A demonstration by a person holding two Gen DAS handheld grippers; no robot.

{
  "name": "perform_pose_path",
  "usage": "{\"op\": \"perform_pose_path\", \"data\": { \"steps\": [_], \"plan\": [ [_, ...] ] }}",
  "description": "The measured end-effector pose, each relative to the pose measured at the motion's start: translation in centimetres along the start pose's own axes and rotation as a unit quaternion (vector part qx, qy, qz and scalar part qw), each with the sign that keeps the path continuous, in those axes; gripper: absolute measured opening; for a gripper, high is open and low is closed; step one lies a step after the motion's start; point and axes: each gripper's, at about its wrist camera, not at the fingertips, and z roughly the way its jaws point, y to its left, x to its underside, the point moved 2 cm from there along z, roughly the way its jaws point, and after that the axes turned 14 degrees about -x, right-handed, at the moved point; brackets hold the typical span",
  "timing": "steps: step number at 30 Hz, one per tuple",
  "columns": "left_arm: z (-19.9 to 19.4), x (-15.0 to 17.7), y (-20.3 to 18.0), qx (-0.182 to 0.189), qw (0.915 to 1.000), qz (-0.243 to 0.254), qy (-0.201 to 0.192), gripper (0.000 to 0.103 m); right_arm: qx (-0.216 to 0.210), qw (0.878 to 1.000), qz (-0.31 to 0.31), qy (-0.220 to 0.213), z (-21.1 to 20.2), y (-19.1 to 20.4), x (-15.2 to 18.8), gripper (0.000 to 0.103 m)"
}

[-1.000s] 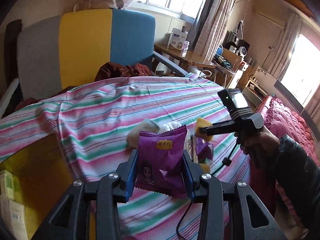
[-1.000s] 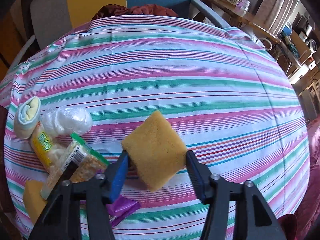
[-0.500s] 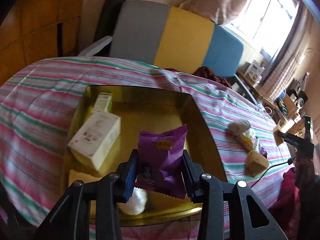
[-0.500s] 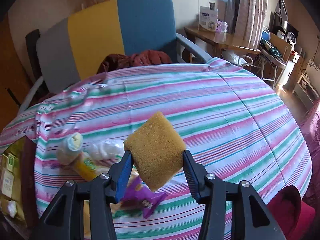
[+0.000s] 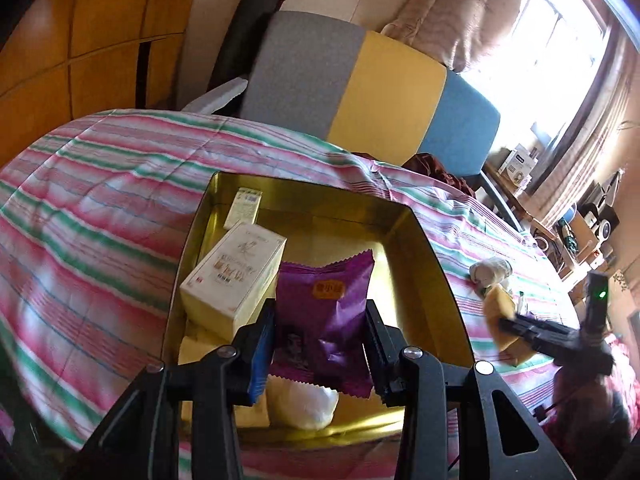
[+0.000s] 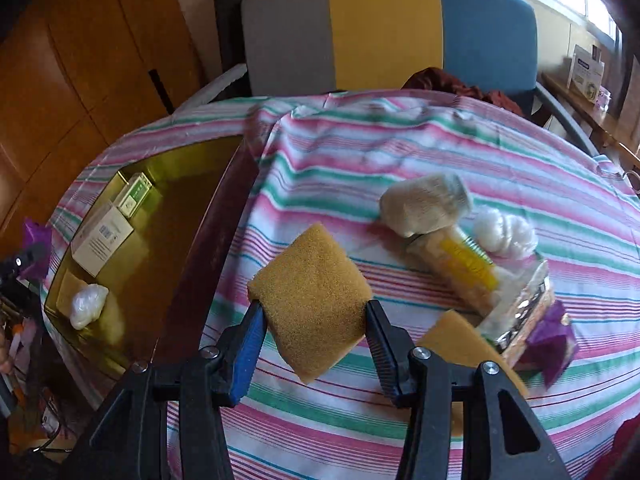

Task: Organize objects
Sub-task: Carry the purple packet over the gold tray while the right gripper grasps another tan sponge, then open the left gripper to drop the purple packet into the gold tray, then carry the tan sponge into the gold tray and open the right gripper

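My left gripper (image 5: 320, 336) is shut on a purple snack packet (image 5: 324, 312) and holds it above the gold tin box (image 5: 424, 248). The box holds a white carton (image 5: 234, 276), a small green-white box (image 5: 244, 208), a white plastic wad (image 5: 304, 404) and a yellow sponge piece (image 5: 196, 352). My right gripper (image 6: 314, 336) is shut on a yellow sponge (image 6: 312, 300), held above the striped cloth just right of the gold tin box (image 6: 208, 248). It also shows in the left wrist view (image 5: 504, 320).
On the striped tablecloth (image 6: 400, 152) lies a pile: a rolled cloth (image 6: 424, 204), a yellow snack pack (image 6: 460, 272), a white wad (image 6: 504, 232), a cracker pack (image 6: 520, 312), another sponge (image 6: 460, 344) and a purple packet (image 6: 552, 340). A grey-yellow-blue chair (image 6: 384, 28) stands behind.
My left gripper swung left from the pile to over the gold box, still holding the purple packet. My right gripper lifted the sponge and moved left toward the box.
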Motion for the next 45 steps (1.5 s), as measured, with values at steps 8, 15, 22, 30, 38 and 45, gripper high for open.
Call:
{"op": "perform_pose_path", "data": {
  "steps": [8, 15, 22, 30, 38, 45],
  "plan": [
    [5.4, -4.7, -3.7, -0.022, 0.999, 0.037, 0.015, 0.042, -0.015, 1.0, 0.005, -0.001, 0.7, -1.4, 0.8, 0.05],
    [12.5, -8.3, -5.0, -0.068, 0.995, 0.055, 0.048, 0.042, -0.013, 1.0, -0.002, 0.004, 1.0, -1.3, 0.7, 0.05],
    [17.5, -9.3, -3.9, -0.115, 0.9875, 0.065, 0.085, 0.05, -0.014, 1.0, -0.001, 0.006, 1.2, -1.3, 0.7, 0.05],
    [13.4, -8.9, -2.3, -0.106, 0.9921, 0.045, 0.049, 0.056, -0.015, 1.0, 0.001, 0.005, 1.2, -1.4, 0.7, 0.05],
    [4.1, -5.1, 1.5, -0.091, 0.9958, -0.008, -0.005, 0.071, -0.02, 0.999, 0.011, -0.041, -2.1, -0.1, -1.1, 0.05],
    [0.8, -0.6, 5.2, -0.094, 0.9941, -0.054, 0.006, 0.077, -0.09, 0.995, -0.027, -0.033, -0.9, 6.3, -4.5, 0.05]
  ]
}}
